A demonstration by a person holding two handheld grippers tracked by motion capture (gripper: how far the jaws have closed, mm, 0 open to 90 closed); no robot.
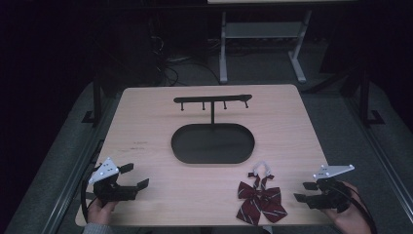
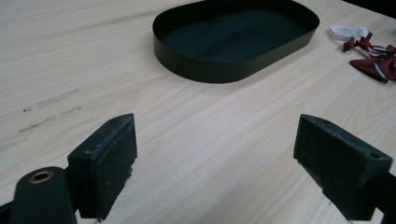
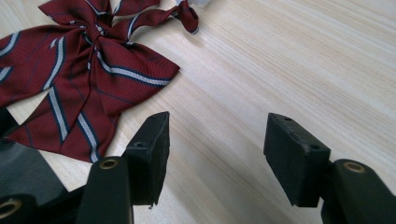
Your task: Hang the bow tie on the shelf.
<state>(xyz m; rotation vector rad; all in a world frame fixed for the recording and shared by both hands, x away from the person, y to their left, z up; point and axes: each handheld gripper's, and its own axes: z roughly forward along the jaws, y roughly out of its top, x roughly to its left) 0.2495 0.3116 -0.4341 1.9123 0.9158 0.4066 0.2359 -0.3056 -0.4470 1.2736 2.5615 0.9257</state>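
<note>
While both tongs rest at the near edge, the wooden table point(image 1: 146, 122) carries everything else. At its centre sits the black oval tray point(image 1: 213, 143), with a thin black hook rack point(image 1: 213, 101) standing at its far rim. Nearer me, right of centre, the striped maroon bow tie point(image 1: 259, 197) lies flat on the wood, its white strap point(image 1: 261, 167) pointing towards the tray. My right gripper point(image 1: 304, 191) sits just beside the bow, jaws apart, holding nothing. My left gripper point(image 1: 135, 176) is well apart from it, jaws likewise wide and empty.
</note>
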